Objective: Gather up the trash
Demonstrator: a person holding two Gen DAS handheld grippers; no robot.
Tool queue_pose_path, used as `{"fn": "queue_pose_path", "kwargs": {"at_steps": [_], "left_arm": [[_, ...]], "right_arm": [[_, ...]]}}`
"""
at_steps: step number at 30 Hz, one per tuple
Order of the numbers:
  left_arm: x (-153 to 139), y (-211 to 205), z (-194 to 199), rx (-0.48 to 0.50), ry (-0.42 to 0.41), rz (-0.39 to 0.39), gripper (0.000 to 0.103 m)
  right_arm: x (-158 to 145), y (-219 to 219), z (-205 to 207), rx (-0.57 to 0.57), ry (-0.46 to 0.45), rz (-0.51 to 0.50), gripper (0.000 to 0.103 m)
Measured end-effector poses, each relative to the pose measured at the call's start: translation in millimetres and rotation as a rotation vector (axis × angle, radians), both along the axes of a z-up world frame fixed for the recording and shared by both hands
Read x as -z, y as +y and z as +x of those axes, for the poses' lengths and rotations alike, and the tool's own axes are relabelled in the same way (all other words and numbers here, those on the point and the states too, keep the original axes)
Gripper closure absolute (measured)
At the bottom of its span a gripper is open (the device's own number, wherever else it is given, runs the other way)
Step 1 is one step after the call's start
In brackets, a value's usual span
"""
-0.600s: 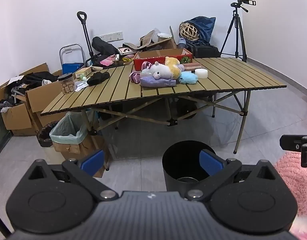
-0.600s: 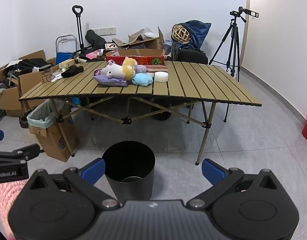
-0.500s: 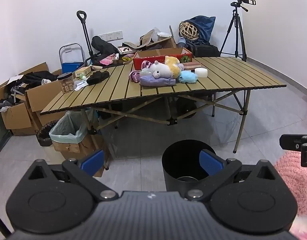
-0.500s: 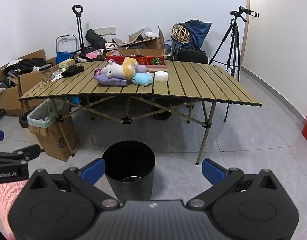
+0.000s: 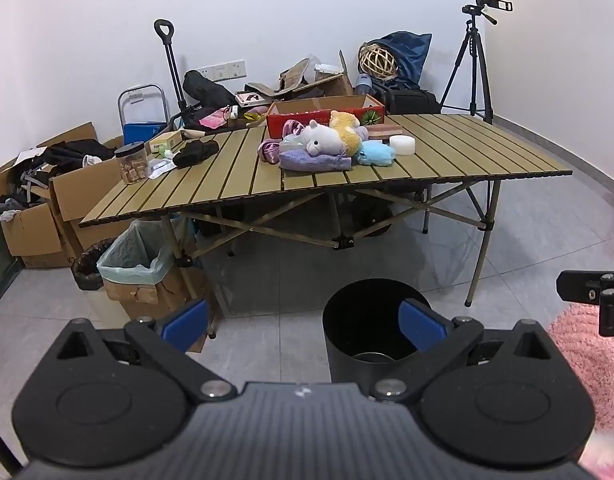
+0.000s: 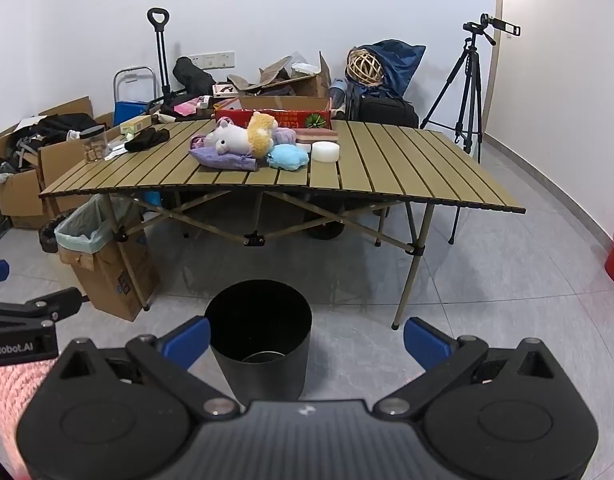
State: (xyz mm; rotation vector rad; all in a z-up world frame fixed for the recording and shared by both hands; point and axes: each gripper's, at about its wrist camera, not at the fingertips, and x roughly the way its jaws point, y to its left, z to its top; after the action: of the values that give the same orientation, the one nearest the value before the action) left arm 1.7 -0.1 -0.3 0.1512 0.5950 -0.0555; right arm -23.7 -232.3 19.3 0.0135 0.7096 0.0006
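Grey tile floor, black bin (image 5: 377,322) standing before the slatted table (image 5: 447,148).
My left gripper (image 5: 303,326) and right gripper (image 6: 305,340) hang spread and empty above it, unmoved since before.

Black ribbed gripper body, round hubs, silver screws, blue-padded fingers (image 5: 185,319)

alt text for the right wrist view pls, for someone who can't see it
The open right gripper hovers empty over a black bin on grey floor tiles. Behind stands a slatted folding table holding plush toys, a white foam disc and a clear jar, with boxes and a tripod along the wall.
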Motion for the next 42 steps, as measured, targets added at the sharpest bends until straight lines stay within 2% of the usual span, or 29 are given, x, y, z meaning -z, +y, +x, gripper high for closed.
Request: {"fn": "queue_pose_path", "kwargs": {"at_steps": [21, 28, 42], "left_arm": [[3.8, 3.3, 0.6, 0.000, 0.006, -0.004, 0.000], [16.8, 5.8, -2.1, -0.002, 0.015, -0.006, 0.000], [13.2, 6.4, -2.7, -0.004, 0.025, -0.006, 0.000]], "right_arm": [[5.8, 5.5, -1.0, -0.005, 0.014, 0.000, 0.000], [5.8, 3.3, 1.0, -0.006, 0.025, 0.004, 0.000], [6.3, 3.1, 2.2, -0.006, 0.036, 0.007, 0.000]]}}
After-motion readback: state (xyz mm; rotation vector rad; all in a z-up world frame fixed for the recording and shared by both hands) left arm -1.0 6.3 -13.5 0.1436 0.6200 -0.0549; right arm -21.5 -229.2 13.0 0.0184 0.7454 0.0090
